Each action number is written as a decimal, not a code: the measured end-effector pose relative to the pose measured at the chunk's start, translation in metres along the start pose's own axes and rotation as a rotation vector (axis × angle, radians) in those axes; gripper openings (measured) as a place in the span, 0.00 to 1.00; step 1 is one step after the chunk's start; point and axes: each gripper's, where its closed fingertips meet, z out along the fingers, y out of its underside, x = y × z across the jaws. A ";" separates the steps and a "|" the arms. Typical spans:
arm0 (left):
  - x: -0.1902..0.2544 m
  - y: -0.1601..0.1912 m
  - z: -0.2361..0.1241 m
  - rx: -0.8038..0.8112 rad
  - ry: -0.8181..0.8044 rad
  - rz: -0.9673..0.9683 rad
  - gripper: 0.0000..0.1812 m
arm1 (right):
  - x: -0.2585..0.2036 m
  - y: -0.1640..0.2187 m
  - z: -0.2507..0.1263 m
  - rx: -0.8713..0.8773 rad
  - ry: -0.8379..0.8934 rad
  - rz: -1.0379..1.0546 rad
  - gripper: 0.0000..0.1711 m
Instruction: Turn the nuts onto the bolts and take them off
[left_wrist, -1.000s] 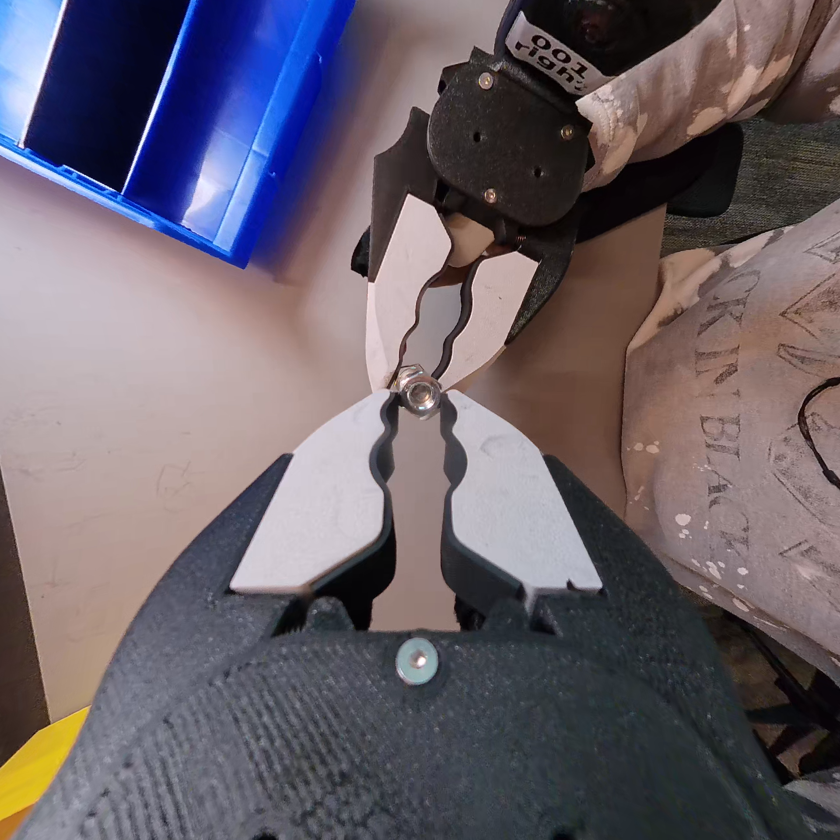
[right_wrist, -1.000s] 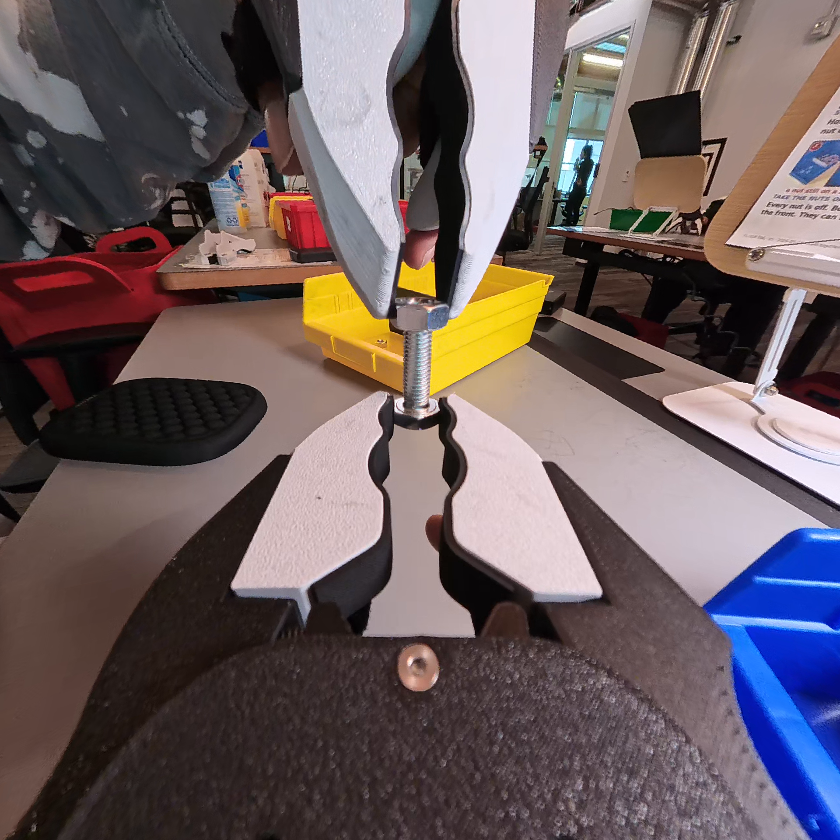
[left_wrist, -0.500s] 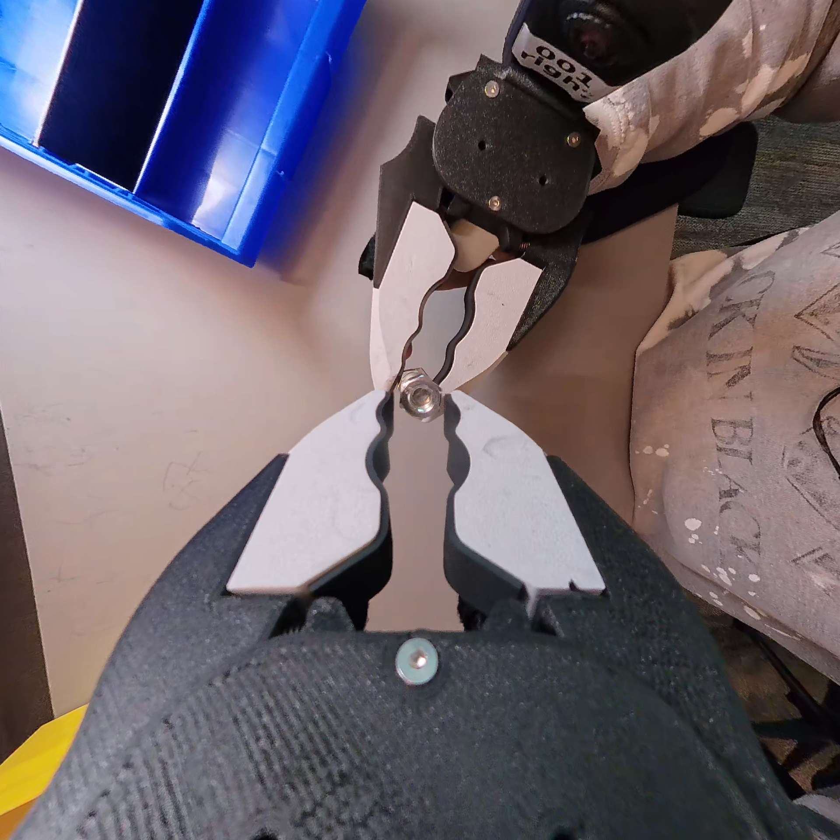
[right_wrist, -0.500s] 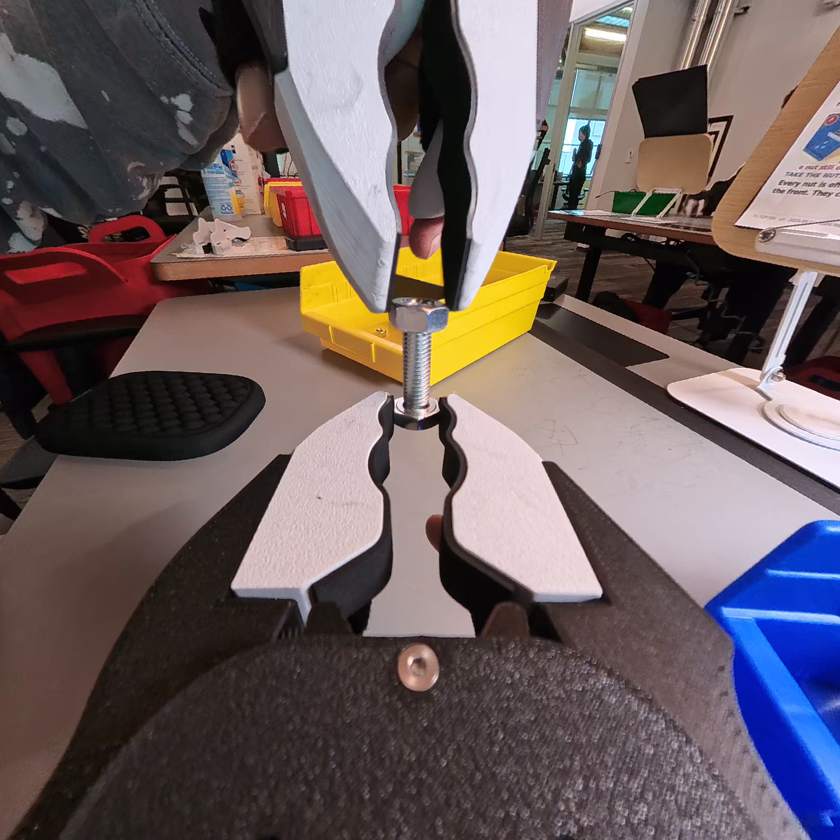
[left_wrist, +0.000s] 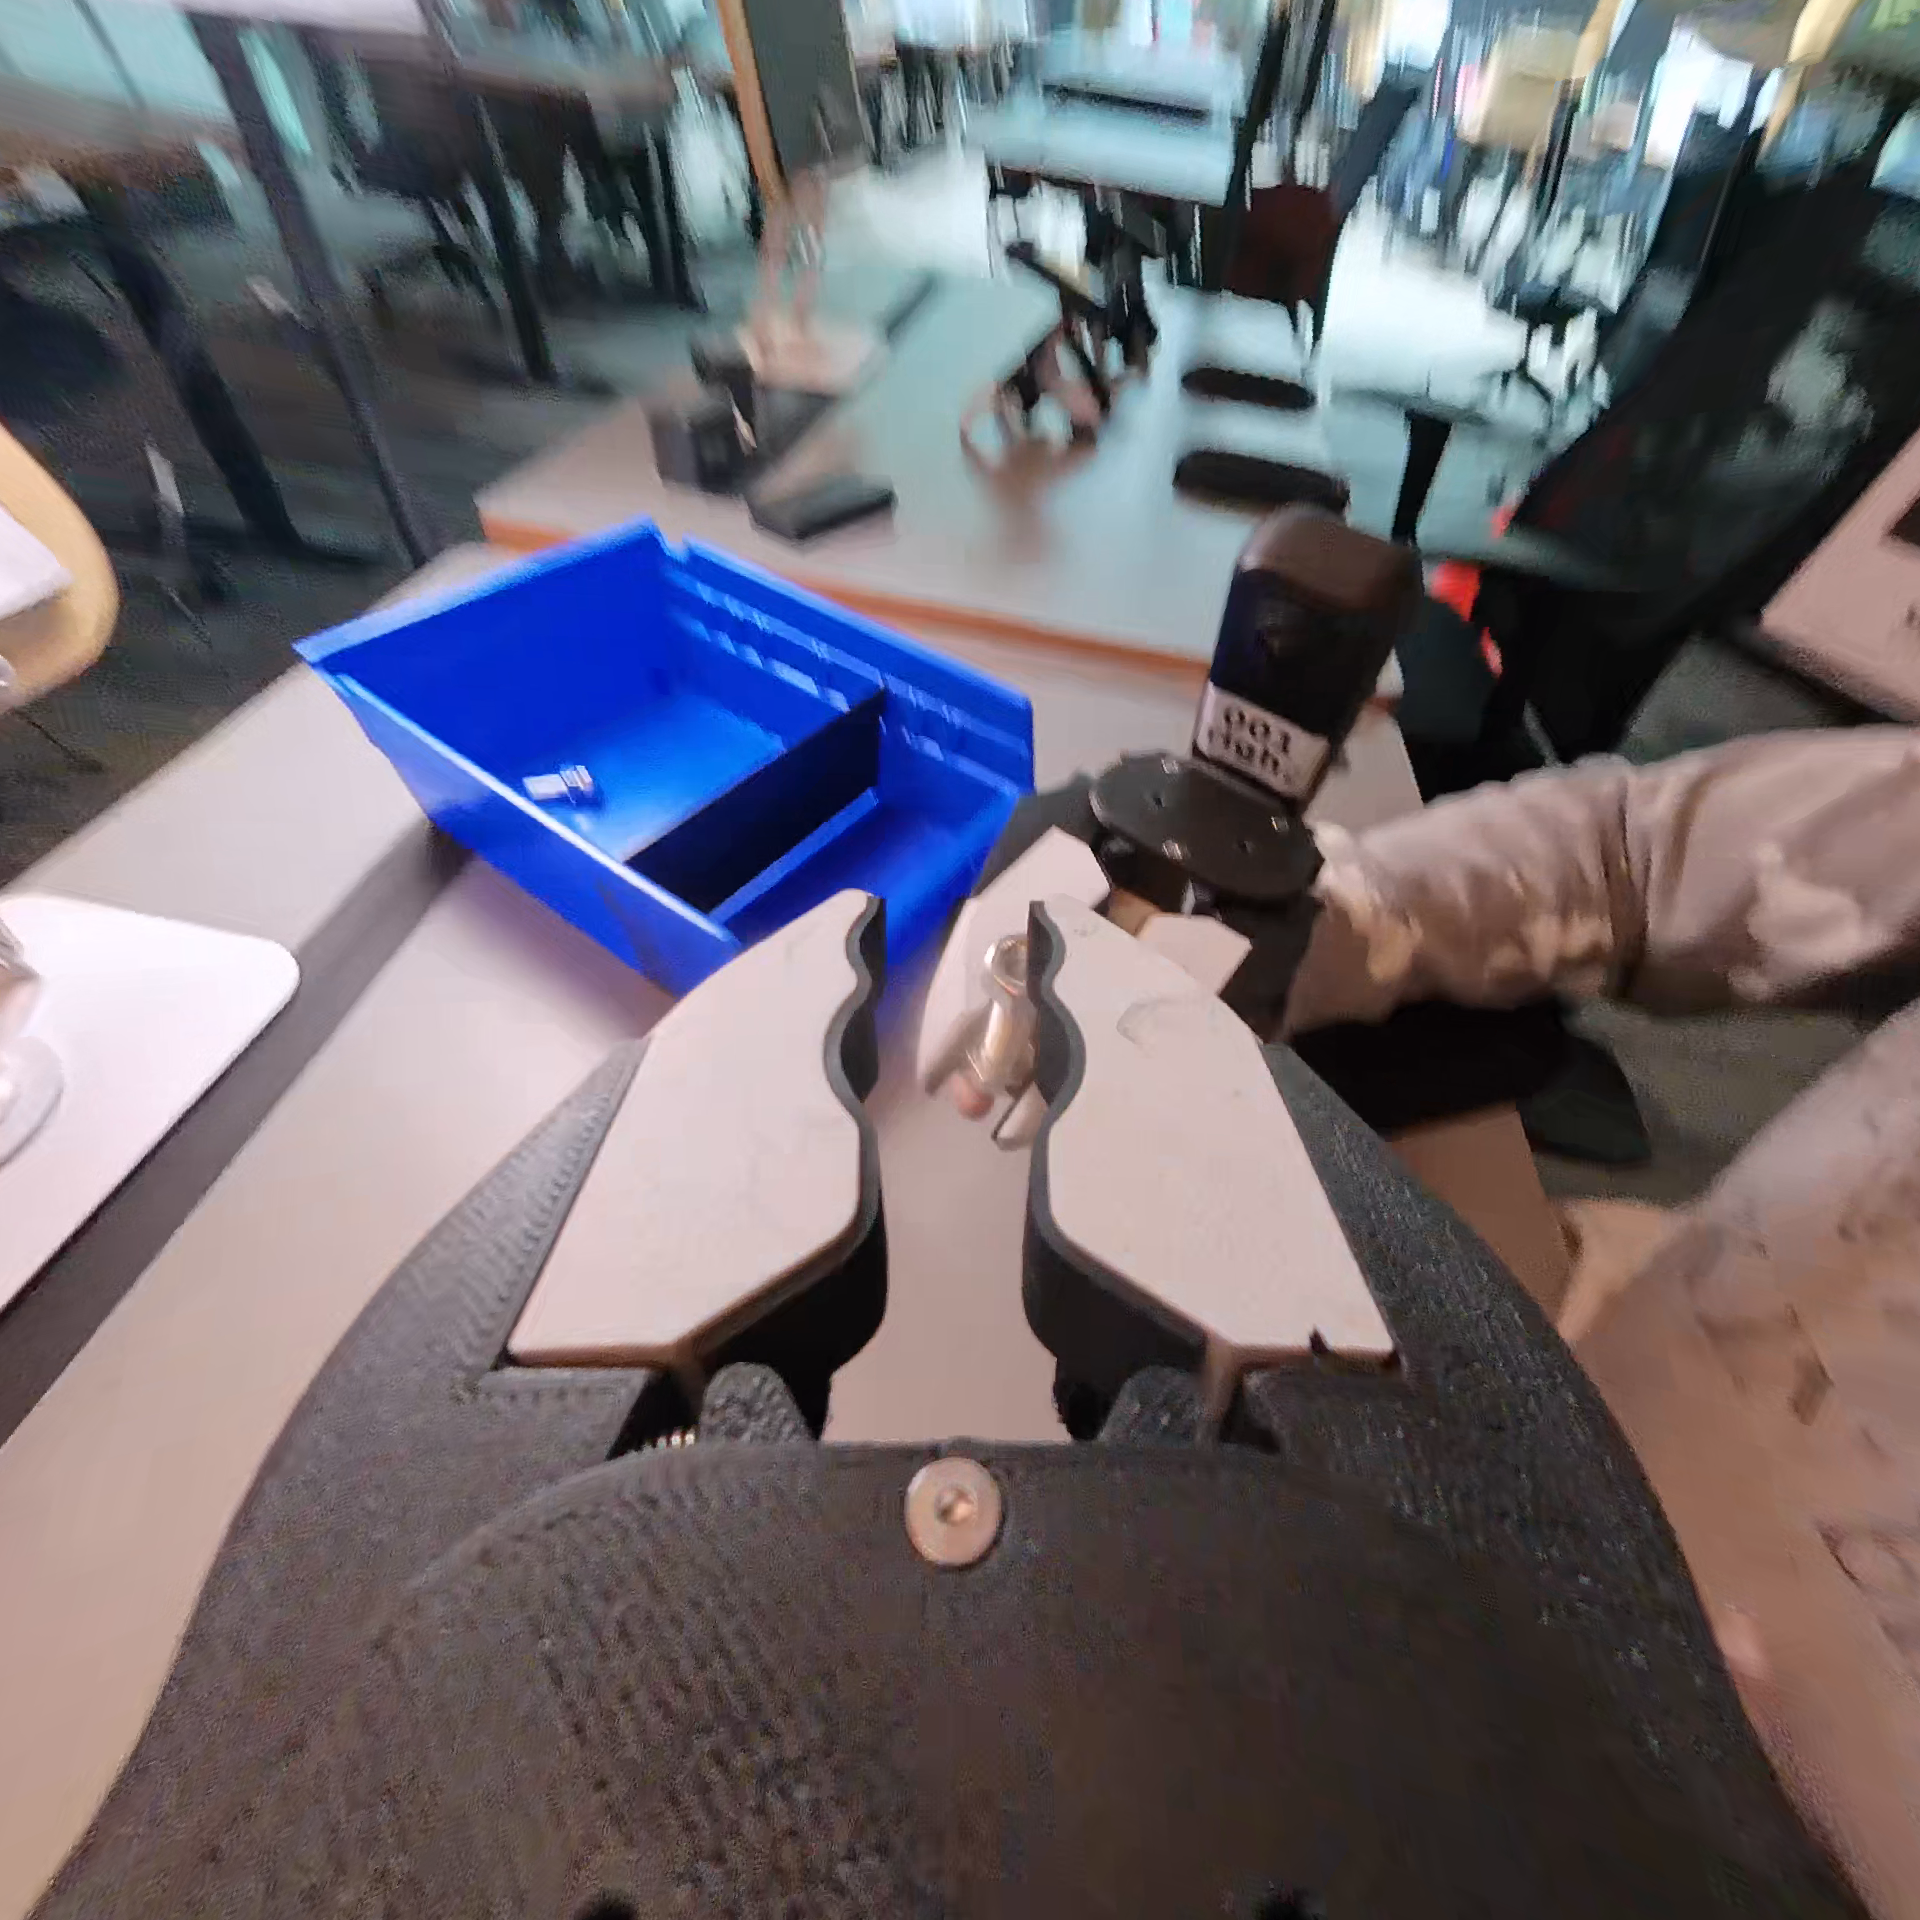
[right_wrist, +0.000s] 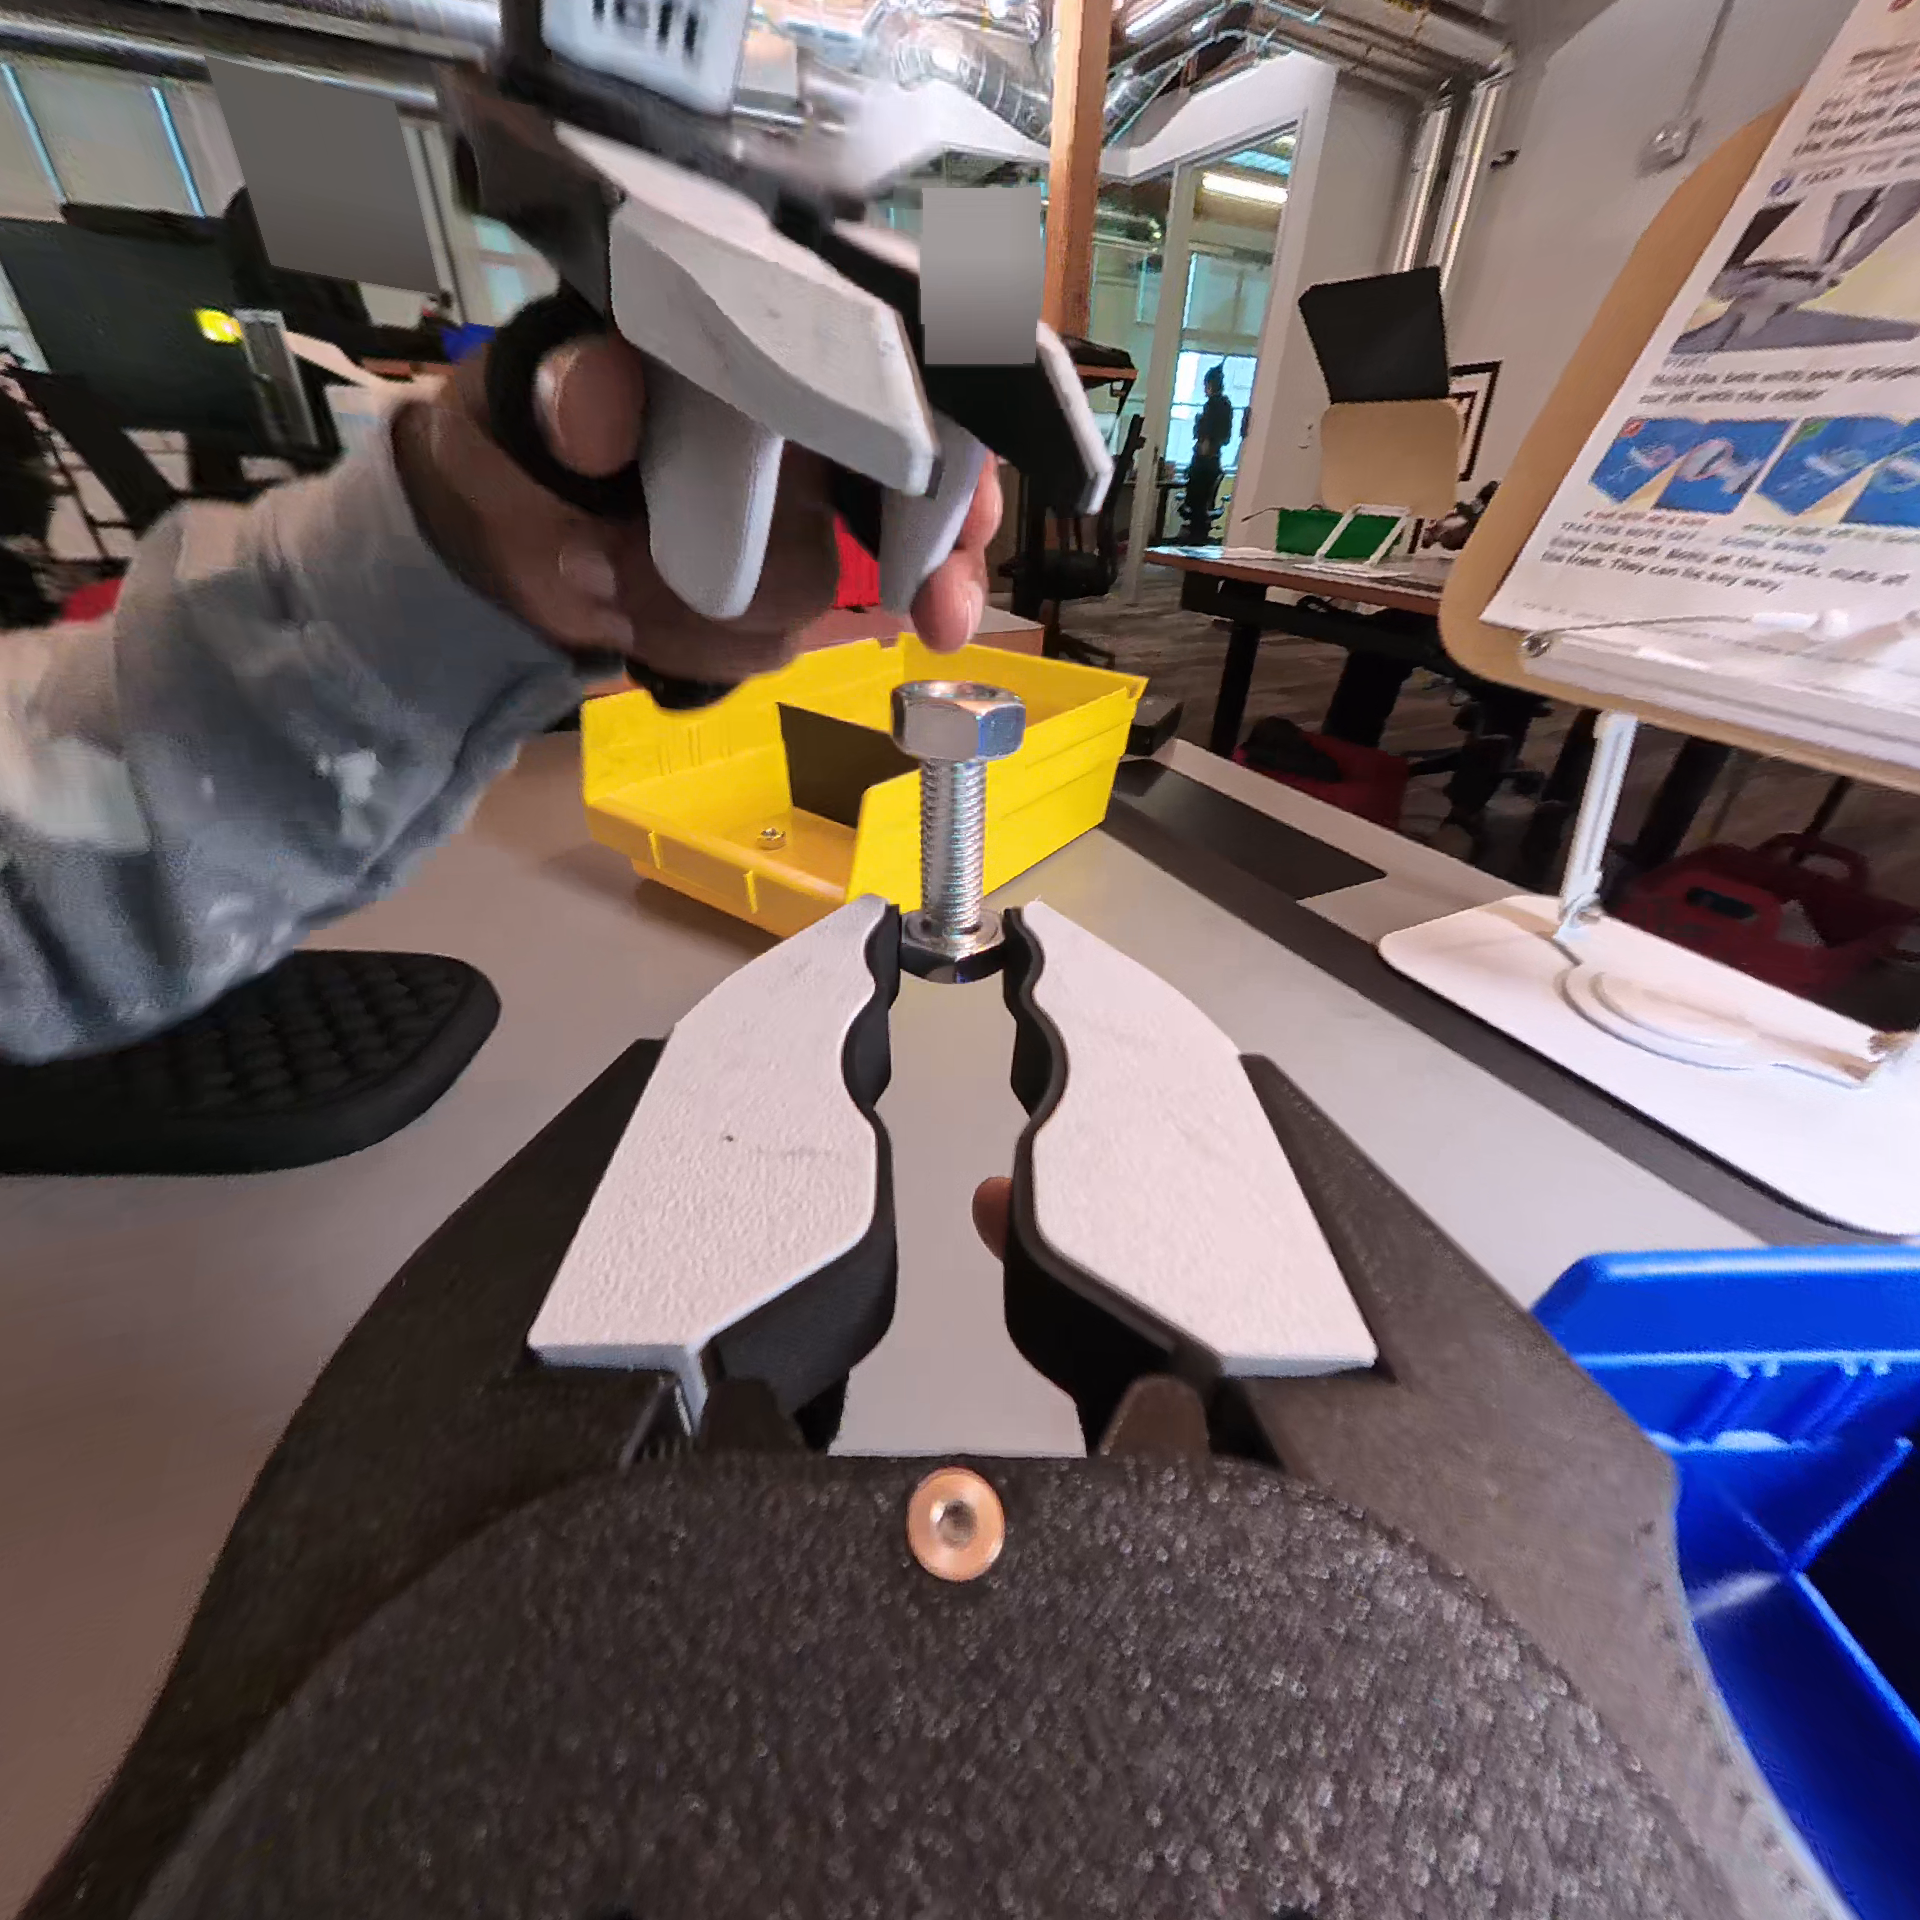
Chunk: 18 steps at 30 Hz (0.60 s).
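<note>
In the right wrist view, the left gripper (right_wrist: 997, 457) hangs at 12 o'clock over the bolt (right_wrist: 954, 810). Its fingers (right_wrist: 769, 343) are spread apart and hold nothing. The bolt stands straight up, head on top. Its long way runs from 12 to 6 o'clock. At its bottom sits the nut (right_wrist: 948, 943), pinched tight by the right gripper (right_wrist: 948, 951). The left one is nearest the head. I think it must come straight down to grab it again.
</note>
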 end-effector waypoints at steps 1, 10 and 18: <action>-0.005 -0.005 -0.002 0.084 -0.020 -0.005 0.15 | 0.003 -0.003 0.002 0.002 0.012 -0.005 0.11; -0.020 0.001 0.006 0.307 -0.099 -0.007 0.17 | 0.028 -0.016 0.024 0.019 0.115 0.006 0.11; -0.030 0.011 0.009 0.300 -0.154 -0.008 0.16 | 0.033 -0.014 0.034 0.019 0.127 0.015 0.11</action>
